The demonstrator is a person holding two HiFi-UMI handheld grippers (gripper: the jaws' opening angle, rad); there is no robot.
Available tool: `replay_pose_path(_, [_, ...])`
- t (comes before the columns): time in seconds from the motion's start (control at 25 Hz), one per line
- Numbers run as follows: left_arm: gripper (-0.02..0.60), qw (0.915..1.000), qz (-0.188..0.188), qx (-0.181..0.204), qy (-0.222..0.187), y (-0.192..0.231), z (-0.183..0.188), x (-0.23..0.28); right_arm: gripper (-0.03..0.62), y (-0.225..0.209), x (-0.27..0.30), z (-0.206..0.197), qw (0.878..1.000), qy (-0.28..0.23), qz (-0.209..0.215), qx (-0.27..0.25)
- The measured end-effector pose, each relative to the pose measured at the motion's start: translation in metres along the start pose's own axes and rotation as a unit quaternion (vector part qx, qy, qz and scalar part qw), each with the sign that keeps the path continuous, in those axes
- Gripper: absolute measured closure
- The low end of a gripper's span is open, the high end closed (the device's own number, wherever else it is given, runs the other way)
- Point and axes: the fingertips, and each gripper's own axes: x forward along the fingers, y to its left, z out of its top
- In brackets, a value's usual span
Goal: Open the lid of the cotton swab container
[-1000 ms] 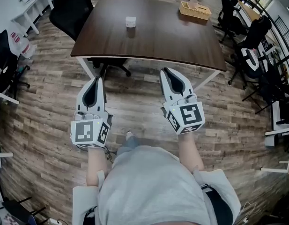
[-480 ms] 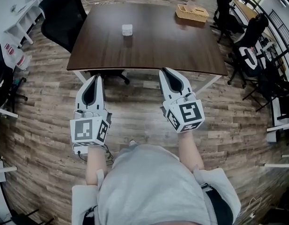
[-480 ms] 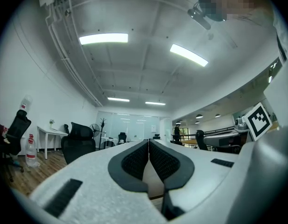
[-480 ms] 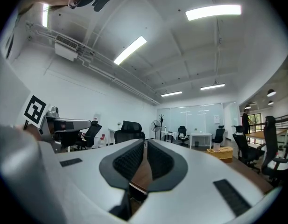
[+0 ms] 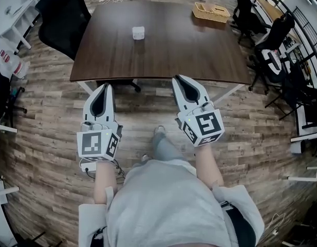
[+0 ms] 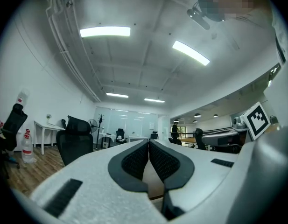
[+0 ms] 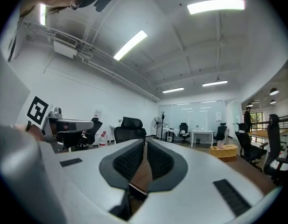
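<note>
Too small to show its lid: cotton swab container [image 5: 138,33] on the dark table [image 5: 189,50], in the head view only. Pinched together, empty, short of the table's edge: left gripper [image 5: 105,87] and right gripper [image 5: 180,79]. Past the right jaws, a wicker basket [image 7: 224,150]

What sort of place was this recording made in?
Probably an open-plan office: a black swivel chair beside a big dark wooden table, a white desk further back, and strip lights overhead.
</note>
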Motion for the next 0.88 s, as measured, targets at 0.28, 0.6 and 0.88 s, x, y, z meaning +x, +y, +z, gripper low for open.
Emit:
replay_pose_path(0.28, [0.571,0.9997,0.025,-0.003,0.006,0.030,-0.012,0.032,0.566,-0.013,0.052,-0.006,1.000,-0.001,0.020,0.004])
replay_pose_path(0.6, [0.571,0.9992,0.039,0.003,-0.002,0.058,-0.010,0.099,0.566,-0.048,0.121,-0.003,0.999,-0.010,0.040,0.001])
replay_pose_path(0.88, [0.571,0.9987,0.048,0.012,-0.007,0.063,-0.003,0.161,0.566,-0.092,0.172,0.007,0.998,-0.022,0.056,0.003])
